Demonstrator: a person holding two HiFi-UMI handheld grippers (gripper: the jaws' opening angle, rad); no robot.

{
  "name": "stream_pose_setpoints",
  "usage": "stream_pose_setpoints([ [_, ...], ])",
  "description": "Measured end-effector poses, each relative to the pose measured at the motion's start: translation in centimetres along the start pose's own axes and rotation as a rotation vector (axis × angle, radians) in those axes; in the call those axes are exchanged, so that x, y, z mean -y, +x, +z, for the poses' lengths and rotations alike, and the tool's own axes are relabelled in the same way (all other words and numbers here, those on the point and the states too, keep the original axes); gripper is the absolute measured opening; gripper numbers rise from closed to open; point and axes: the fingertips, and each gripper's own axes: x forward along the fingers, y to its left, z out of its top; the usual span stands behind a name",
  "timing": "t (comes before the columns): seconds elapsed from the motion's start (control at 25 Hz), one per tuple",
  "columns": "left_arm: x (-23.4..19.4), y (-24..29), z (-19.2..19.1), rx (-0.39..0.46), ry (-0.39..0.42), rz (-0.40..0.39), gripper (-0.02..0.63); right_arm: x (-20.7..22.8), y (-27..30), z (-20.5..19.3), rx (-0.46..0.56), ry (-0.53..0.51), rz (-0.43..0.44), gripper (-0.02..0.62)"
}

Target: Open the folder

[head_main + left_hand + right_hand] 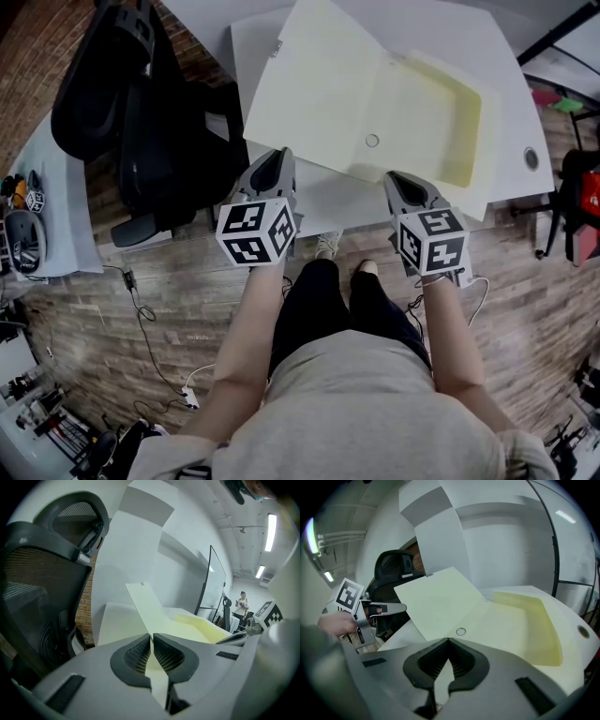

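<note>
Head view is showing a black office chair (pixel 141 112) standing left of the folder (pixel 319 103), which is lying spread open on a white table (pixel 511 112). The folder is pale yellow. Its flat cover is making up the left half, and a shallow box-like tray (pixel 450 122) is forming the right half, with its yellow floor and low walls showing. A small round stud (pixel 372 141) is sitting on the sheet between the cover and the tray.

At the folder's near edge, the left gripper (pixel 278 161) is reaching in at the left corner of the cover. In the left gripper view its jaws are pressing narrowly together on the pale sheet, which is running between the pads and rising away beyond them. Further right along that same near edge, the right gripper (pixel 401 183) is meeting the folder just beside the tray. In the right gripper view its jaw tips are touching, and a pale sliver that looks like the folder's edge is showing between the pads.

Right of the folder, a round hole (pixel 532 157) is showing in the table top.
</note>
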Motion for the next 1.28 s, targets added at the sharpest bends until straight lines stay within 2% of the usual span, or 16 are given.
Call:
stream_pose_setpoints([
  [0.24,-0.4,0.2,-0.3,-0.010,0.014,0.002,0.034,0.0,0.0,0.0,-0.018,-0.028,-0.006,0.020],
  [0.56,-1.3,0.4,-1.1,-0.022,-0.017,0.020,0.034,-0.1,0.0,-0.1,-0.034,-0.040,-0.007,0.020],
  [1.28,-3.0,0.7,-4.7,-0.112,-0.051,0.072,0.051,0.2,-0.6,-0.6,-0.049,-0.039,-0.020,0.020],
])
